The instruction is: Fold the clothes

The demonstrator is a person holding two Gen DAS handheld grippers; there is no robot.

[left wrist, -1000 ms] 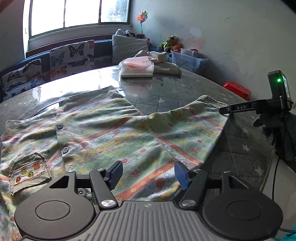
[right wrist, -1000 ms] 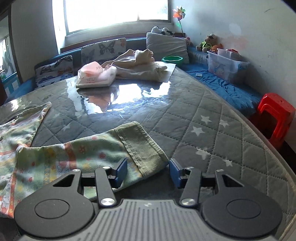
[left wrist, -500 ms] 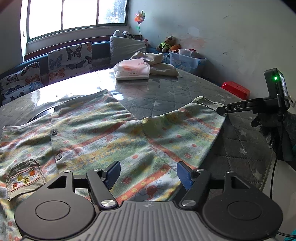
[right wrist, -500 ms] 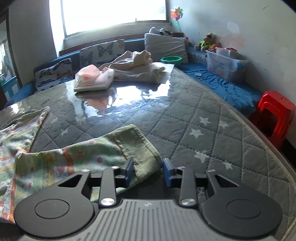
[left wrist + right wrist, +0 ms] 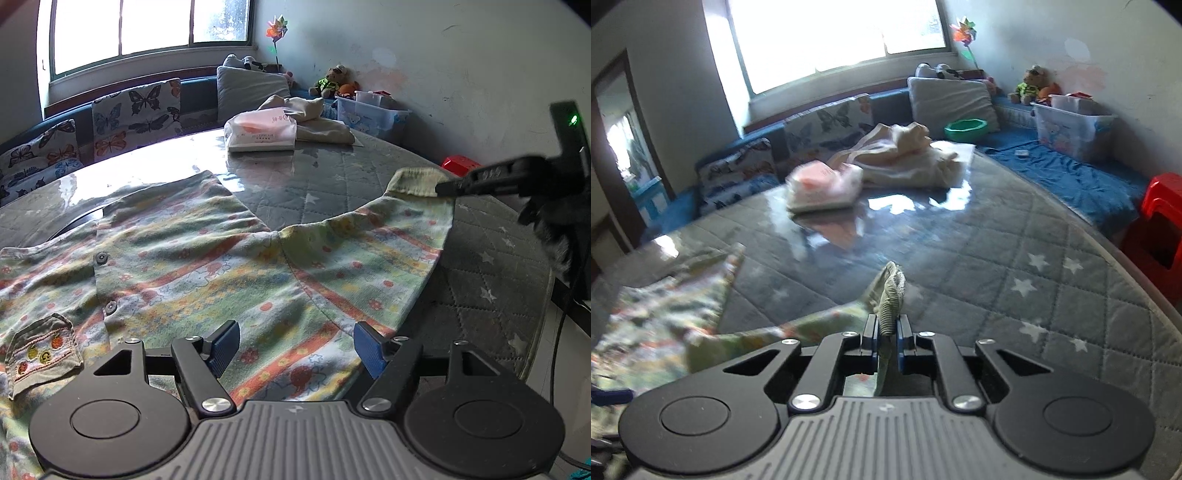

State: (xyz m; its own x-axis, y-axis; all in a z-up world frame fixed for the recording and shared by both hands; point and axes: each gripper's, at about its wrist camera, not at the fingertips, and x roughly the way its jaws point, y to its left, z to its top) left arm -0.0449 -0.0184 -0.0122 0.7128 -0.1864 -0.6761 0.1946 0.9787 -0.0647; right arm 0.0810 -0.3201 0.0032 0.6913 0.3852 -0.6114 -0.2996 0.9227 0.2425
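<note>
One sleeve point(image 5: 373, 251) stretches rightward, cuff pinched by right gripper point(image 5: 886, 334) fingers; left gripper point(image 5: 293, 347) fingers spread.

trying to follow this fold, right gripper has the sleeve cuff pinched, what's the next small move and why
Probably carry the cuff inward across the shirt. The right gripper is shut on the cuff, which is lifted off the quilted table, while the sleeve stretches out sideways. The left gripper is open over the hem, holding nothing, so it could pin the body.
</note>
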